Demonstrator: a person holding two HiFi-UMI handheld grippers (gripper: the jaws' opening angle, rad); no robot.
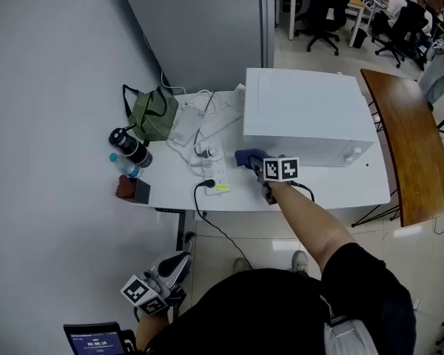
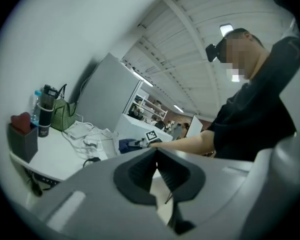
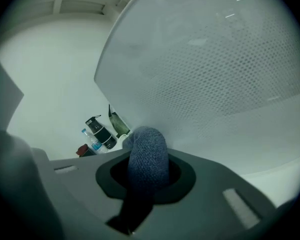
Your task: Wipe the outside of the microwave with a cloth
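A white microwave [image 1: 303, 117] stands on the white table [image 1: 170, 191], at its right part. My right gripper [image 1: 260, 170] is shut on a blue cloth [image 1: 249, 158] and holds it at the microwave's lower left front corner. In the right gripper view the cloth [image 3: 147, 154] bulges from the jaws right by the microwave's perforated wall [image 3: 215, 69]. My left gripper [image 1: 179, 260] hangs low beside the person, below the table's front edge, shut with nothing in it. Its own view shows the jaws together and the microwave [image 2: 140, 133] far off.
Left of the microwave lie a white power strip [image 1: 219, 174] with cables, a green bag [image 1: 151, 114], a black flask [image 1: 130, 146], a water bottle [image 1: 124, 166] and a dark box [image 1: 135, 189]. A brown table [image 1: 413, 146] stands to the right. Office chairs [image 1: 325, 9] are behind.
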